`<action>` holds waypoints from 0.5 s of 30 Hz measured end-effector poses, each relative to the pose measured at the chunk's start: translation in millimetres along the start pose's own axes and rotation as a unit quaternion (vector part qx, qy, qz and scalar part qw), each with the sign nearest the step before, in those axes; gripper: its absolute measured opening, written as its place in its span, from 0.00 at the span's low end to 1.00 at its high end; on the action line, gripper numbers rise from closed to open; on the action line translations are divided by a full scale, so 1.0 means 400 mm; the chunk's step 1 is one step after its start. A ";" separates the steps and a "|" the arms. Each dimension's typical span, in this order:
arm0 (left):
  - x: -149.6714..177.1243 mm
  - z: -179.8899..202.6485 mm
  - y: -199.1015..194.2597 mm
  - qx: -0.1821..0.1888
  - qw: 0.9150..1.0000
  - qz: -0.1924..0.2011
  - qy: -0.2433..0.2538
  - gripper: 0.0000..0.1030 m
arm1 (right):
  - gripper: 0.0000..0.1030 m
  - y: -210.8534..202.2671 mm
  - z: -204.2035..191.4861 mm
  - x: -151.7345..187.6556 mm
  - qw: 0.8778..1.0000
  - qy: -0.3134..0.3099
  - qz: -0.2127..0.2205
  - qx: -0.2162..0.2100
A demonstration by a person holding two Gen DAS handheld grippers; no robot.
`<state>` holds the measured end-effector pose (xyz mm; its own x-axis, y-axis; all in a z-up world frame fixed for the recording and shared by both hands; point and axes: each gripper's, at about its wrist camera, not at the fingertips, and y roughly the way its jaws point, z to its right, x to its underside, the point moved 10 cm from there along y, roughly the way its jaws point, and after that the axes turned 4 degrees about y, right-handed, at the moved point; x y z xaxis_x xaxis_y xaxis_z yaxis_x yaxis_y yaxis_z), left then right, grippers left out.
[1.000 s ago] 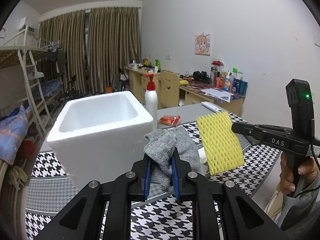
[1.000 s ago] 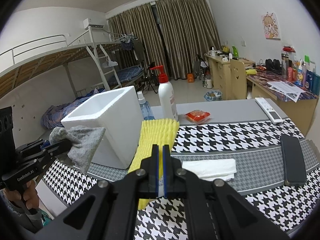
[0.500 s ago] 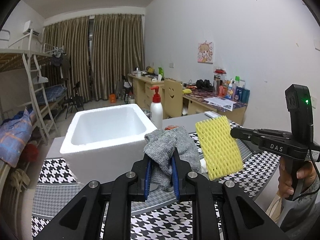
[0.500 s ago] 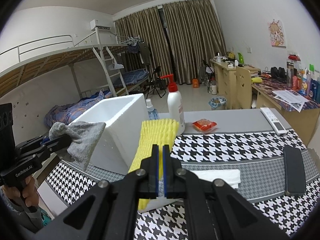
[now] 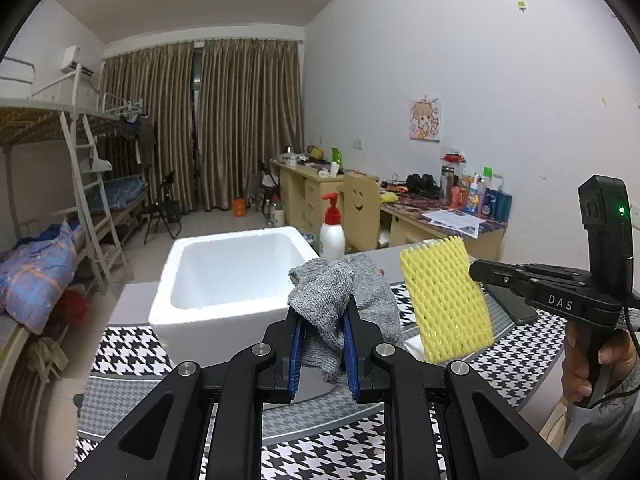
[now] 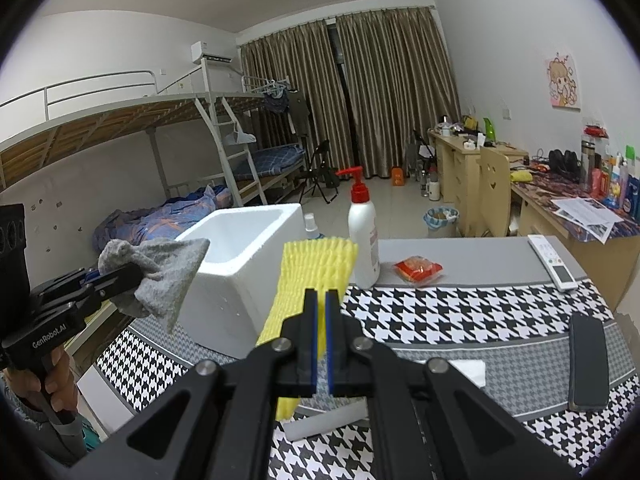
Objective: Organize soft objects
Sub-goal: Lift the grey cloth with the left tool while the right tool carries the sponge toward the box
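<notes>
My left gripper (image 5: 322, 312) is shut on a crumpled grey knitted cloth (image 5: 324, 300), held in the air just in front of the open white foam box (image 5: 236, 276). My right gripper (image 6: 321, 300) is shut on a yellow foam net sleeve (image 6: 312, 272), also lifted above the table. In the left wrist view the yellow sleeve (image 5: 444, 300) hangs to the right of the grey cloth, with the right gripper (image 5: 476, 274) pinching its edge. From the right wrist, the grey cloth (image 6: 160, 276) and left gripper (image 6: 132, 276) appear at the left, beside the foam box (image 6: 244, 248).
A white pump bottle with a red top (image 6: 362, 236) stands behind the box. A red snack packet (image 6: 418, 270), a white remote (image 6: 554, 262), a black phone (image 6: 588, 364) and a folded white tissue (image 6: 468, 368) lie on the houndstooth tablecloth (image 6: 460, 312). A person's hand (image 5: 592, 356) holds the right handle.
Both grippers have risen with their loads; the table and foam box sit lower in both views, and more of the box's inside shows. Grips are unchanged.
</notes>
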<state>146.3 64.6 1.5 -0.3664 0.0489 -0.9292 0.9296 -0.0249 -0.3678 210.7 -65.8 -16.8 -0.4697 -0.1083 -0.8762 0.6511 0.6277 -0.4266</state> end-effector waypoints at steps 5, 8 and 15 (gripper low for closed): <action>-0.019 -0.020 -0.012 -0.011 1.000 0.010 -0.002 0.18 | 0.05 0.003 -0.011 -0.015 1.000 -0.004 0.004 -0.003; -0.028 -0.040 -0.018 -0.023 1.000 0.016 -0.008 0.18 | 0.05 0.007 -0.017 -0.026 1.000 -0.004 0.007 -0.005; -0.037 -0.072 -0.014 -0.045 0.999 0.020 -0.020 0.18 | 0.05 0.015 -0.037 -0.044 1.000 -0.009 0.010 -0.010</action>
<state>147.9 92.6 18.3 -0.3282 0.0102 -0.9445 0.9429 0.0643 -0.3269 214.1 -48.6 -0.8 -0.4457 -0.1094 -0.8885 0.6477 0.6457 -0.4044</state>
